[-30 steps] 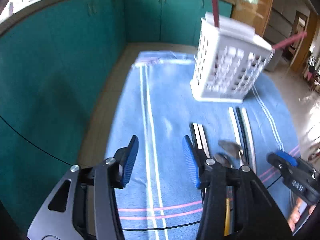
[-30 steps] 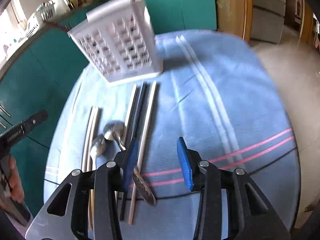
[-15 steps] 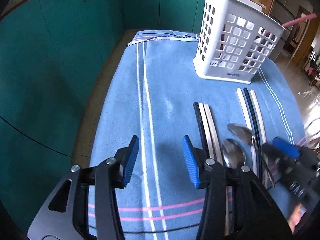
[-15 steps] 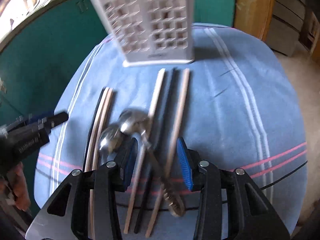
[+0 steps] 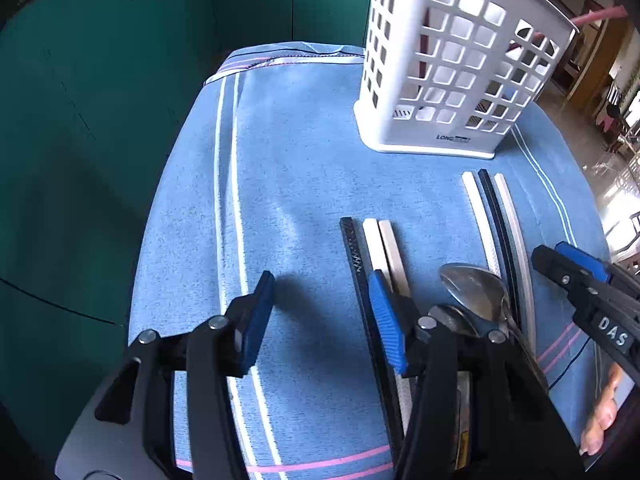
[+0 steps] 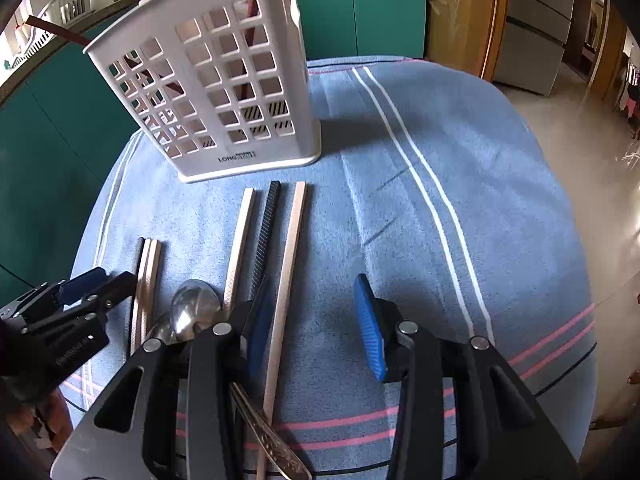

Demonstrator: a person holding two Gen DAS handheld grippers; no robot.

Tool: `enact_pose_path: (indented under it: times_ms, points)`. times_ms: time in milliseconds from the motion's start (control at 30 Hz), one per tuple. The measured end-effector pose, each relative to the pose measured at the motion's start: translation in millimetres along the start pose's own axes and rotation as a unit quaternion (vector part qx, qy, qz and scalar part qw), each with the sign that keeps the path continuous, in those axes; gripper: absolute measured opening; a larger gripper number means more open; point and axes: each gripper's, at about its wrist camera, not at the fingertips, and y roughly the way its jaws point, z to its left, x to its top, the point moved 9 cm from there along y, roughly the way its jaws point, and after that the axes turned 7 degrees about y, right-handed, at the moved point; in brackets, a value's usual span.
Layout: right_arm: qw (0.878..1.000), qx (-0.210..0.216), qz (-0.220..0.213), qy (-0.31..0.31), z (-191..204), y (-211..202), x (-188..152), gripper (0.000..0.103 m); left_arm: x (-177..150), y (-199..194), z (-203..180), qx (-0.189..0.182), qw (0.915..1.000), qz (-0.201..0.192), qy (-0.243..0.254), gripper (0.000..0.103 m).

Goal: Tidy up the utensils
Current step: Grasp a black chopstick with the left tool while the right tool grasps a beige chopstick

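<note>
A white slotted utensil holder (image 5: 456, 76) (image 6: 224, 92) stands at the far side of a blue towel (image 5: 304, 184) (image 6: 440, 200), with a dark red stick leaning in it. Chopsticks lie in two groups: a right group of three (image 6: 272, 232) (image 5: 496, 224) and a left group (image 6: 146, 276) (image 5: 376, 252). Two metal spoons (image 6: 194, 312) (image 5: 476, 292) lie between them. My left gripper (image 5: 320, 320) is open and empty over the towel left of the left group. My right gripper (image 6: 316, 320) is open and empty, low over the rightmost chopstick.
Teal cabinets (image 5: 100, 100) run behind and left of the table. A wooden door (image 6: 460, 12) and tiled floor (image 6: 580, 120) lie to the right. The towel's edges drop off near both grippers.
Both grippers have moved forward and lower toward the utensils; the holder looms larger. The right gripper shifted right, from over the spoon handle to over the rightmost chopstick.
</note>
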Motion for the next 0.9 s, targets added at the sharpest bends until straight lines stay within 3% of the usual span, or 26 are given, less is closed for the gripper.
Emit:
enact_pose_path:
  times_ms: [167, 300, 500, 900]
  points:
    - [1.0, -0.012, 0.005, -0.011, 11, 12, 3, 0.041, 7, 11, -8, 0.029, 0.9994, 0.006, 0.018, 0.051]
    - [0.999, -0.037, 0.01, -0.028, 13, 25, 13, 0.041, 10, 11, 1, 0.027, 0.9995, 0.016, 0.002, 0.045]
    - [0.997, -0.071, 0.023, -0.032, -6, 23, 14, 0.04, 10, 11, 13, 0.029, 0.9994, 0.018, -0.001, 0.045]
    - [0.996, -0.07, 0.037, -0.027, -3, 42, 49, 0.04, 27, 25, 6, 0.045, 0.9975, 0.054, 0.0, 0.045]
